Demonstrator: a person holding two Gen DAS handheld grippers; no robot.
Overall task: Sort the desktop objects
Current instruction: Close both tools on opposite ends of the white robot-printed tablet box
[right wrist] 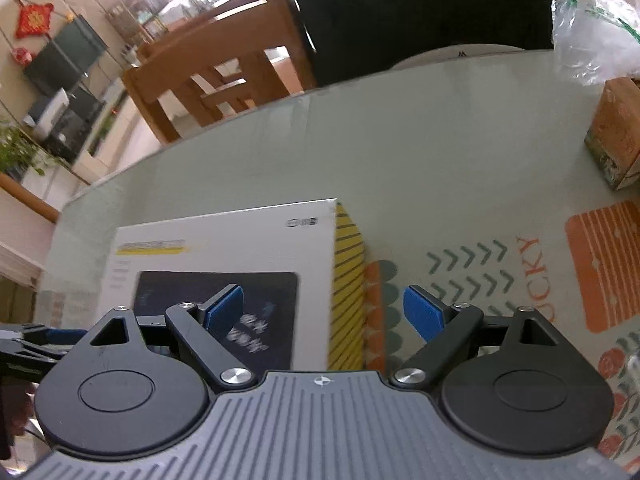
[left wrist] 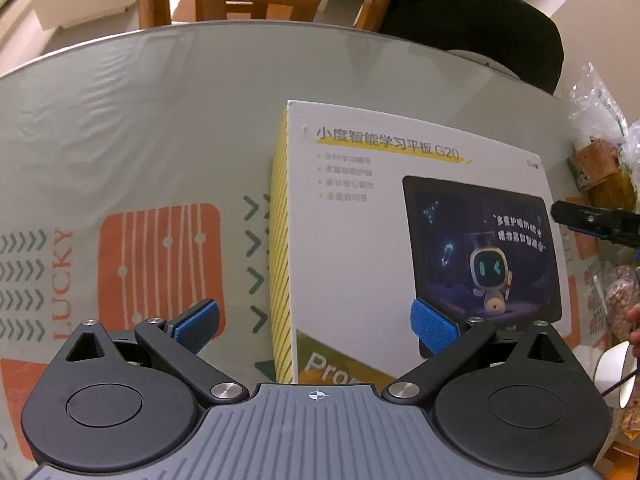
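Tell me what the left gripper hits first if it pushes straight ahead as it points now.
Probably the tablet box: the open left gripper straddles its yellow striped side edge. Height above the box is unclear, so it might pass over.

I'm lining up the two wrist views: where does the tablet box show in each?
Left wrist: tablet box fills centre-right, its yellow striped side facing left.
Right wrist: tablet box lies lower left, striped side facing right.
Shared landmark: the orange "LUCKY" print on the tablecloth.
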